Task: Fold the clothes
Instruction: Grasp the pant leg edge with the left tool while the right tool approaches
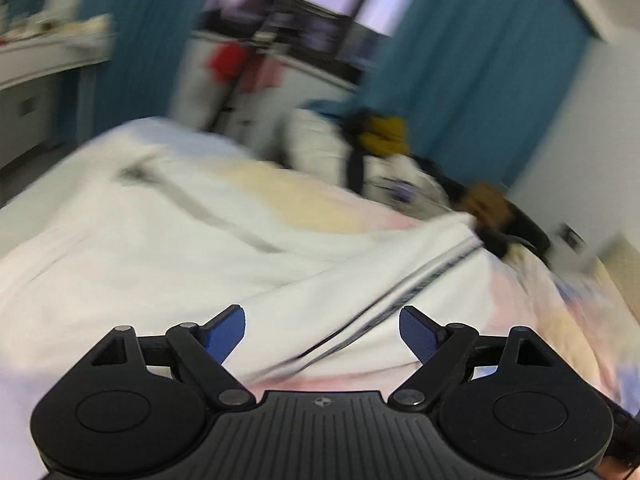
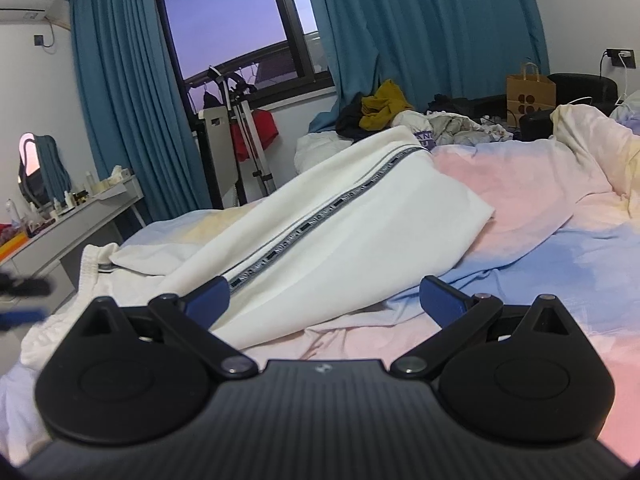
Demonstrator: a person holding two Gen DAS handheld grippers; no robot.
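Observation:
White trousers (image 2: 320, 232) with a dark lettered side stripe (image 2: 304, 232) lie folded lengthwise on the bed, waistband at the left. In the blurred left wrist view the same white trousers (image 1: 200, 248) spread below my left gripper (image 1: 322, 330), whose blue pads stand wide apart with nothing between them. My right gripper (image 2: 325, 300) hovers low over the near edge of the trousers, also open and empty. The left gripper shows as a dark blur at the left edge (image 2: 20, 300) of the right wrist view.
The bed sheet (image 2: 520, 216) is pink, blue and yellow, rumpled at the right. A heap of clothes (image 2: 384, 112) lies at the far side by the teal curtains (image 2: 420, 40). A paper bag (image 2: 530, 96), a clothes rack (image 2: 236, 136) and a dressing table (image 2: 72, 216) stand around.

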